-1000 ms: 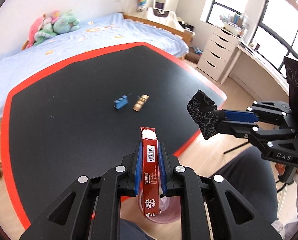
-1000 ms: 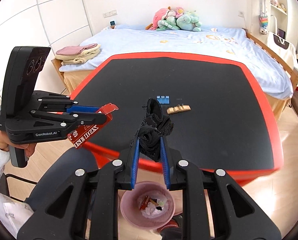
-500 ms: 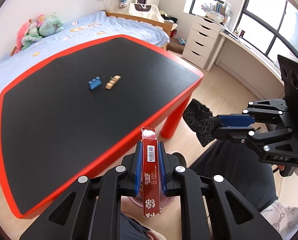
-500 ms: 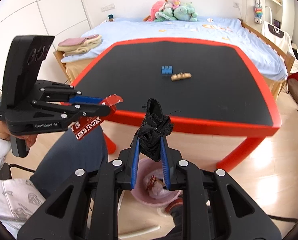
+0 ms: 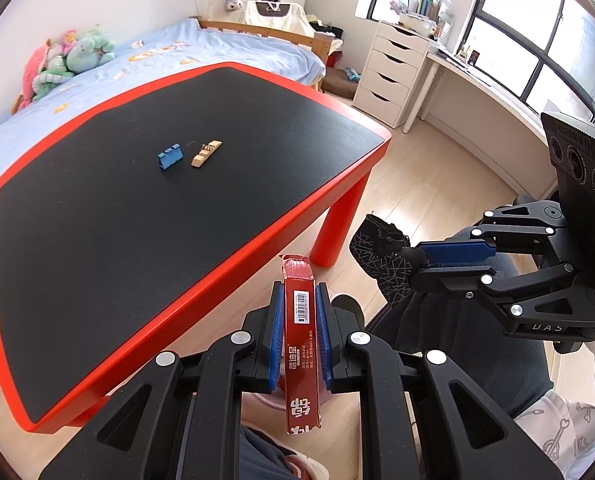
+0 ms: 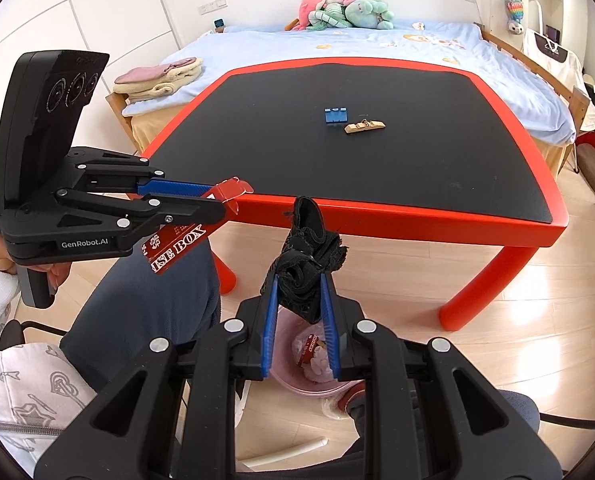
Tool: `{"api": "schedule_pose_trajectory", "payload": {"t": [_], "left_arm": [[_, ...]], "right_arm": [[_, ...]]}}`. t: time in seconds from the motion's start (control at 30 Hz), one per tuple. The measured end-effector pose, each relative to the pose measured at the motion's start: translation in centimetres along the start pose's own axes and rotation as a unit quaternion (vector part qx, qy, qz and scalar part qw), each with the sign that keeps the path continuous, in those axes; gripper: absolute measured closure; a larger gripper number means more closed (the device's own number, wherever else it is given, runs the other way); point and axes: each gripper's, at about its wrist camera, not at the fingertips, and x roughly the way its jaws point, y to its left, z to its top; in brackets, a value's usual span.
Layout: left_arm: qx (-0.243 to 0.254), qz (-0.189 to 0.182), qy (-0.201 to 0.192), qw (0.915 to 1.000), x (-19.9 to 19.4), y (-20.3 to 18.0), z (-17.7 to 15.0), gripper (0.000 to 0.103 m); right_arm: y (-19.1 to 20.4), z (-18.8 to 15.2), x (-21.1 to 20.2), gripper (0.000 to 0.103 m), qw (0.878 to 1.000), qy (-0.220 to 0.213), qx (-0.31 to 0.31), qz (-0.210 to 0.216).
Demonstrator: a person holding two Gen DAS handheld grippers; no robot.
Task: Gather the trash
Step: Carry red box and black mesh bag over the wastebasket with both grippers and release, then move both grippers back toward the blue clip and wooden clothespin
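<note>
Grippers had drawn back off the table [image 5: 201, 216]: left gripper [image 5: 299, 344] clamped on red box [image 5: 302, 344], right gripper [image 6: 299, 322] on black wad [image 6: 307, 256], both now above near pink bin [image 6: 297, 380]. Drop seemed imminent.

"GenRobot.AI" reads white on the left gripper [image 6: 217, 208] body, "DAS" on the right gripper [image 5: 413, 262] body, "ISE BOX" on the red box [image 6: 177, 246], plus a barcode w/ unreadable digits on the box's side.
</note>
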Motion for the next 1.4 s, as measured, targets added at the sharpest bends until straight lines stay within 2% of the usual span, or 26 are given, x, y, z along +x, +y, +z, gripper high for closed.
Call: {"api": "schedule_pose_trajectory", "payload": {"t": [0.23,0.33,0.37,0.4,0.43,0.47,0.5,0.53,0.7,0.9,1.4], "left_arm": [[0.003,0.000,0.004,1.0000,0.3,-0.1,0.1,0.087],[0.006,-0.002,0.008,1.0000,0.6,-0.3,0.1,0.083],[0.008,-0.001,0.011,0.9999,0.8,-0.4,0.1,0.073],[0.010,0.001,0.012,0.9999,1.0,-0.3,0.1,0.063],[0.008,0.004,0.011,0.9999,1.1,-0.3,0.1,0.038],[0.004,0.005,0.007,1.0000,1.1,-0.1,0.1,0.023],[0.000,0.008,0.003,1.0000,1.0,0.0,0.1,0.018],[-0.003,0.014,0.001,0.9999,1.0,0.2,0.0,0.015],[-0.010,0.035,0.001,0.9993,1.0,0.9,-0.1,0.008],[-0.015,0.047,0.006,0.9988,0.8,1.3,-0.3,0.008],[-0.027,0.047,0.003,0.9986,0.6,2.1,-0.2,0.008]], "right_arm": [[0.0,-0.2,0.4,0.082,1.000,0.005,0.000,0.008],[-0.1,-0.3,0.6,0.075,1.000,0.007,0.000,0.009],[-0.1,-0.3,0.7,0.066,1.000,0.008,0.000,0.007],[-0.3,-0.4,0.8,0.047,1.000,0.010,0.001,0.003],[-0.4,-0.4,0.9,0.038,1.000,0.010,0.002,-0.003],[-0.5,-0.4,0.8,0.025,1.000,0.009,0.003,-0.006],[-0.7,-0.4,0.8,0.015,1.000,0.007,0.006,-0.008],[-0.9,-0.5,0.7,0.012,1.000,0.006,0.010,-0.013],[-1.7,-0.6,0.9,0.006,0.999,0.010,0.026,-0.028],[-1.9,-0.5,1.0,0.003,0.999,0.010,0.032,-0.026],[-1.8,-0.1,1.1,0.003,0.999,0.012,0.031,-0.018]]}}
